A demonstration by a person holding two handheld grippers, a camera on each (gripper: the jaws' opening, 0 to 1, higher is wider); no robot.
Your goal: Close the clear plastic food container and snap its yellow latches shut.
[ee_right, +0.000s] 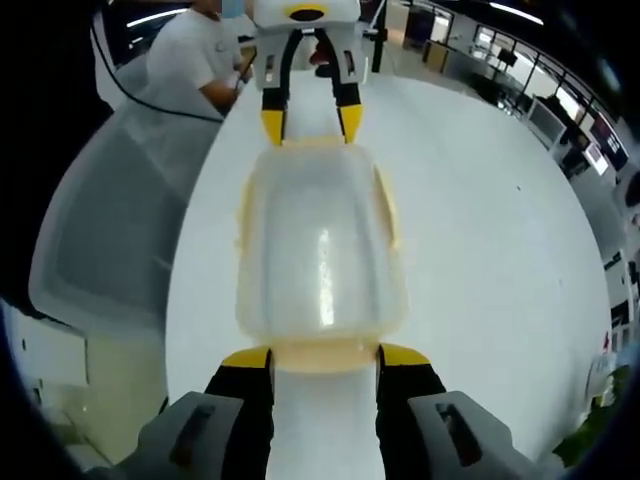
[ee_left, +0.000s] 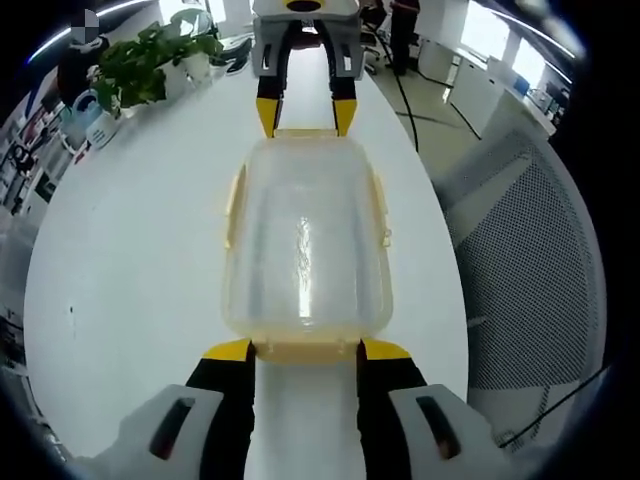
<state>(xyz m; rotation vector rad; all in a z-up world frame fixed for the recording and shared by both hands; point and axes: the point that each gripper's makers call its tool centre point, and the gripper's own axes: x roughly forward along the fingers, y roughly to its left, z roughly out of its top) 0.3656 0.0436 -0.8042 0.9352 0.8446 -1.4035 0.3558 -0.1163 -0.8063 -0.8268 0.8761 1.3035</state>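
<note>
The clear plastic container [ee_left: 305, 240] lies lengthwise on the white table [ee_left: 130, 230] with its lid on. Pale yellow latches [ee_left: 382, 215] run along its long sides, and another yellow latch [ee_left: 305, 350] sits at the near end. My left gripper [ee_left: 306, 352] is open, its yellow-tipped jaws flanking that end latch. The right gripper [ee_left: 305, 115] faces it from the far end, jaws spread at the container's other end. In the right gripper view, the container [ee_right: 320, 245] lies between my right gripper [ee_right: 325, 357], open at its near latch [ee_right: 322, 352], and the left gripper [ee_right: 305, 122] opposite.
A potted plant [ee_left: 150, 60] and small items stand at the table's far left corner. A grey mesh chair [ee_left: 540, 260] is beside the table's right edge. A person in a white shirt [ee_right: 195, 50] sits beyond a grey chair [ee_right: 110, 220].
</note>
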